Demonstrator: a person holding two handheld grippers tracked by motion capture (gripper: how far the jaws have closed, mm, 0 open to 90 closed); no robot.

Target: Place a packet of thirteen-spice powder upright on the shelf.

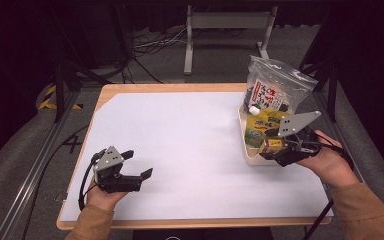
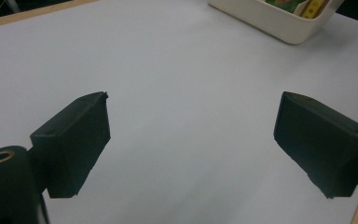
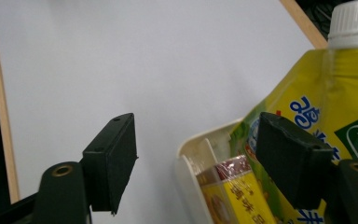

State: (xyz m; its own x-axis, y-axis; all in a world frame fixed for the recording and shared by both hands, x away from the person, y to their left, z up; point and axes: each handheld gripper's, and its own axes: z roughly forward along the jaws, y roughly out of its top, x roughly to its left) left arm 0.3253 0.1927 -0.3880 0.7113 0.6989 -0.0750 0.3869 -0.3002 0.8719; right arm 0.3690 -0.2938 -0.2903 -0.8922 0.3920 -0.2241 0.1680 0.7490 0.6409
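A cream bin stands at the table's right side. It holds a yellow pouch with a white cap, a small yellow and red box, and a clear zip bag with a printed packet that stands tall at its far end. My right gripper is open at the bin's near end. In the right gripper view its jaws straddle the bin's corner: one is over the table outside the wall, the other by the pouch above the box. My left gripper is open over the bare sheet at front left, with nothing between its jaws.
A white sheet covers the wooden table, whose edge shows along the front. In the left gripper view the bin lies far ahead. Behind the table are a metal stand and cables on the floor.
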